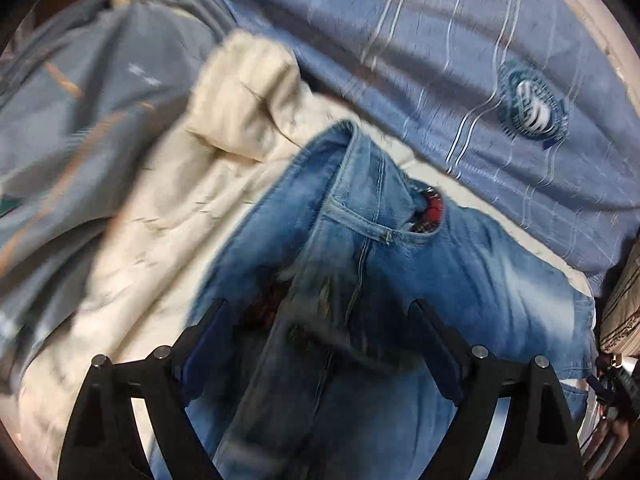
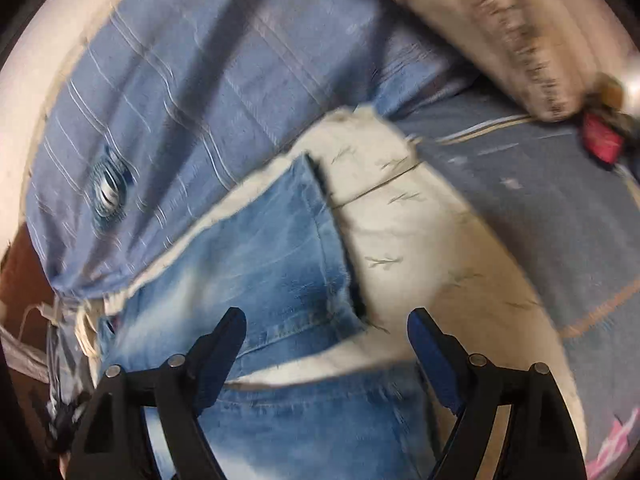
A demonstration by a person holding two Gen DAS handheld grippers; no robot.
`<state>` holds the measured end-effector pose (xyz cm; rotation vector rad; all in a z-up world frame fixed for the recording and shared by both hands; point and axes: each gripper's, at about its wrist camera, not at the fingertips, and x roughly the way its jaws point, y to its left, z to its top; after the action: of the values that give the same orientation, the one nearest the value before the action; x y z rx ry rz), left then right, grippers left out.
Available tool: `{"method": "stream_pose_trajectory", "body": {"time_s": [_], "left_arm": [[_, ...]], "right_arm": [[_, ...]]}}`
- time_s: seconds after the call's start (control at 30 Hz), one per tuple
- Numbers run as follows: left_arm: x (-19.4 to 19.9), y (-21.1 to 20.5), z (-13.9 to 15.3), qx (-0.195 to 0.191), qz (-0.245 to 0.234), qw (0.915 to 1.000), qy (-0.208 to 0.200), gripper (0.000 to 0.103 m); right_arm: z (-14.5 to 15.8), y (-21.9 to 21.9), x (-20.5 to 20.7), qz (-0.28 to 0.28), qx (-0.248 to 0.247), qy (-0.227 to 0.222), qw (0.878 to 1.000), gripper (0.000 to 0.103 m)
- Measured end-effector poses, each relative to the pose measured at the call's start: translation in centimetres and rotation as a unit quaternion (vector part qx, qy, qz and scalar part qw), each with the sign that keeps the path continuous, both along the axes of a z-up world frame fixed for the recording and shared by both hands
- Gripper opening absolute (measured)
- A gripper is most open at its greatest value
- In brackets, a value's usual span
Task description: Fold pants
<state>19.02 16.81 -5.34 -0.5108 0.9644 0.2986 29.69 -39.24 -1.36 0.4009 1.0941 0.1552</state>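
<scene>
The blue pants (image 1: 360, 248) are laid on a cream blanket (image 1: 132, 240) in the lower middle of both views, so a fold can be made. The left gripper (image 1: 320, 344) and right gripper (image 2: 326, 352) are spread wide, and nothing is pinched

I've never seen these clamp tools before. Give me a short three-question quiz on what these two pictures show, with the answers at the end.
1. True or false: the left gripper is clamped tight on the jeans.
2. What do the jeans lie on? A. a bare wooden floor; B. a cream quilted cover; C. a metal tray.
3. Fill in: in the right wrist view, the right gripper hangs with its jaws ____ above a jeans hem.

Key:
1. False; its jaws stand wide apart with denim under them.
2. B.
3. Open.
</scene>
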Motion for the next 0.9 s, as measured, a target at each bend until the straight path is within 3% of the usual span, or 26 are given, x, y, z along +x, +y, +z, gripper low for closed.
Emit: {"method": "stream_pose_trajectory", "body": {"time_s": [0.03, 0.07, 0.1, 0.13, 0.17, 0.23, 0.27, 0.3, 0.33, 0.37, 0.43, 0.5, 0.53, 0.57, 0.63, 0.73, 0.8, 0.83, 0.87, 0.9], "left_arm": [[0.7, 0.0, -0.5, -0.002, 0.0, 1.0, 0.008, 0.089], [1.5, 0.1, -0.9, 0.003, 0.002, 0.9998, 0.017, 0.089], [1.9, 0.1, -1.1, 0.011, 0.002, 0.9997, 0.024, 0.089], [2.3, 0.1, -1.4, 0.023, 0.001, 0.9993, 0.03, 0.089], [2.6, 0.0, -1.3, 0.035, 0.0, 0.9988, 0.034, 0.089], [2.7, 0.0, -1.4, 0.048, -0.004, 0.9982, 0.034, 0.089], [2.8, -0.1, -1.4, 0.054, -0.006, 0.998, 0.031, 0.089], [2.9, -0.1, -1.3, 0.056, -0.007, 0.998, 0.028, 0.089], [2.9, -0.1, -1.1, 0.057, -0.008, 0.9981, 0.022, 0.089], [2.9, 0.0, -1.0, 0.056, -0.01, 0.9982, 0.018, 0.089], [2.7, 0.5, -0.1, 0.058, -0.009, 0.9983, 0.004, 0.089], [2.2, 0.9, 0.8, 0.054, -0.004, 0.9984, -0.018, 0.089], [1.9, 1.2, 1.3, 0.05, -0.001, 0.9983, -0.03, 0.089], [1.7, 1.4, 1.6, 0.044, -0.001, 0.9983, -0.038, 0.089], [1.9, 1.4, 1.3, 0.038, -0.004, 0.9987, -0.033, 0.089], [2.2, 1.2, 0.4, 0.035, -0.003, 0.9992, -0.019, 0.089], [2.3, 1.1, -0.3, 0.026, -0.003, 0.9996, -0.007, 0.089], [2.3, 1.0, -0.5, 0.026, -0.004, 0.9996, -0.005, 0.089], [2.2, 0.9, -0.5, 0.03, -0.007, 0.9995, -0.001, 0.089], [2.2, 0.8, -0.5, 0.036, -0.011, 0.9993, 0.002, 0.089]], "right_arm": [[-0.4, 0.8, 0.5, 0.017, -0.009, 0.004, 1.0, 0.069], [-0.7, 1.8, 0.8, 0.032, -0.033, 0.015, 0.999, 0.042], [-0.7, 2.5, 0.9, 0.039, -0.069, 0.02, 0.997, 0.034], [-0.2, 3.2, 0.7, 0.044, -0.105, 0.007, 0.993, 0.018], [0.6, 3.5, 0.4, 0.041, -0.138, -0.008, 0.99, 0.012], [2.6, 4.2, -0.7, 0.036, -0.239, -0.062, 0.968, 0.01], [2.2, 4.1, -0.6, 0.034, -0.277, -0.057, 0.959, 0.007], [0.7, 3.5, -0.1, 0.036, -0.279, -0.03, 0.959, 0.007], [-1.4, 2.1, 0.5, 0.036, -0.232, 0.009, 0.972, 0.007], [-2.3, 1.1, 0.5, 0.033, -0.202, 0.019, 0.979, 0.009], [-1.8, -1.1, -0.2, 0.003, -0.13, -0.005, 0.992, 0.014], [-0.9, -2.5, -0.3, -0.019, -0.06, -0.013, 0.998, 0.041], [0.1, -3.2, -0.3, -0.031, -0.027, -0.027, 0.999, 0.08], [1.0, -3.5, -0.5, -0.038, -0.005, -0.045, 0.998, 0.092], [2.0, -2.8, -0.2, -0.019, 0.02, -0.062, 0.998, 0.091], [0.4, -0.6, 0.7, 0.021, -0.033, -0.021, 0.999, 0.092], [-0.8, 0.1, 1.1, 0.034, -0.029, 0.002, 0.999, 0.085], [-1.2, 1.0, 1.2, 0.051, -0.035, 0.012, 0.998, 0.054], [-1.4, 2.0, 1.3, 0.059, -0.08, 0.019, 0.995, 0.028], [-1.3, 3.0, 1.1, 0.074, -0.113, 0.018, 0.991, 0.022]]}}
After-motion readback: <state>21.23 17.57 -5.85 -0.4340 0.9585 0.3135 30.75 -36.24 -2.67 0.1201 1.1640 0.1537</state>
